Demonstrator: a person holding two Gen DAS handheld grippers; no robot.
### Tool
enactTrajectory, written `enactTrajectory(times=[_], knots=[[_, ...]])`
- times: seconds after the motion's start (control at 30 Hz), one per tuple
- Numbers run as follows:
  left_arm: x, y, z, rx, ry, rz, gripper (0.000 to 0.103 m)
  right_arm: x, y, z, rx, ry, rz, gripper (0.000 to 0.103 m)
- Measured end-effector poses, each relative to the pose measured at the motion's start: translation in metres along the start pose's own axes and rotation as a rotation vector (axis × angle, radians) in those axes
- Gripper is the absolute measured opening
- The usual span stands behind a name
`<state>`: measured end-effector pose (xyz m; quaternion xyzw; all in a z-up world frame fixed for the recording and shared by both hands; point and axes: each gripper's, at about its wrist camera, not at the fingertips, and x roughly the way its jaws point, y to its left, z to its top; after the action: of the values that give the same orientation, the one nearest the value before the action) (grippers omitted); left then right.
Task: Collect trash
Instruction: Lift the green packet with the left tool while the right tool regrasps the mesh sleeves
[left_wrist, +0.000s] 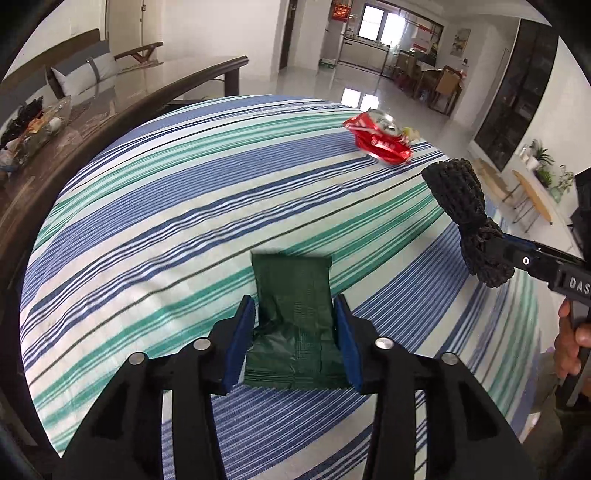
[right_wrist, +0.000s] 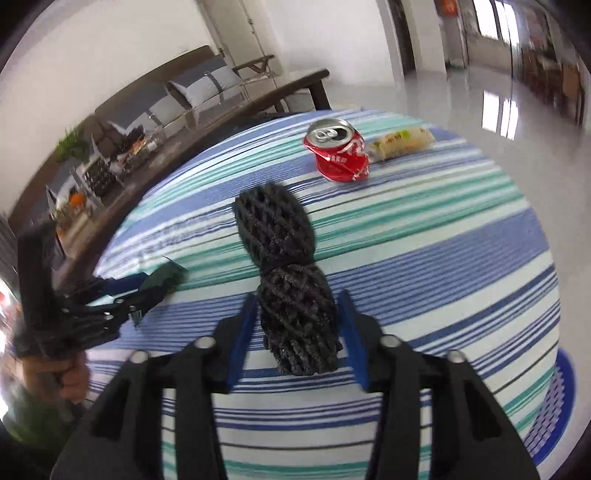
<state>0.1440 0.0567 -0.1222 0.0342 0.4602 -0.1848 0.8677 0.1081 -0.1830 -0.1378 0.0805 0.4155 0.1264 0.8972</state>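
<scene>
My left gripper (left_wrist: 295, 314) is shut on a dark green wrapper (left_wrist: 295, 291) and holds it over the striped tablecloth (left_wrist: 166, 236). My right gripper (right_wrist: 297, 310) is shut on a black foam net sleeve (right_wrist: 280, 236), which sticks out ahead of the fingers. The sleeve also shows in the left wrist view (left_wrist: 461, 199), at the right. A crushed red can (right_wrist: 338, 153) lies at the table's far side, with a pale snack packet (right_wrist: 400, 142) just behind it. The can also shows in the left wrist view (left_wrist: 380, 138).
A dark wooden table (left_wrist: 74, 125) with a tray of clutter stands to the left. A sofa with grey cushions (right_wrist: 177, 92) is behind it. A blue plastic basket (right_wrist: 554, 398) sits low at the right. Glossy floor lies beyond the table.
</scene>
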Motion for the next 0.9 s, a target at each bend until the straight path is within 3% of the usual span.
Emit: enactTrajectory(times=[0.03, 0.1, 0.3, 0.57, 0.9], knots=[[0.002, 0.0, -0.002, -0.005, 0.005, 0.007, 0.059, 0.002, -0.001, -0.002, -0.029, -0.012, -0.037, 0.069], [0.006, 0.002, -0.008, -0.018, 0.003, 0.02, 0.074, 0.006, -0.004, -0.005, -0.054, -0.004, -0.063, 0.07], [0.018, -0.011, -0.01, 0.051, 0.002, 0.099, 0.089, 0.024, -0.004, -0.015, -0.114, 0.086, -0.076, 0.073], [0.019, -0.008, -0.014, 0.027, 0.007, 0.128, 0.097, 0.027, 0.004, -0.023, -0.179, 0.081, -0.114, 0.08], [0.02, -0.007, -0.013, 0.025, 0.008, 0.131, 0.098, 0.028, 0.005, -0.023, -0.181, 0.084, -0.111, 0.083]])
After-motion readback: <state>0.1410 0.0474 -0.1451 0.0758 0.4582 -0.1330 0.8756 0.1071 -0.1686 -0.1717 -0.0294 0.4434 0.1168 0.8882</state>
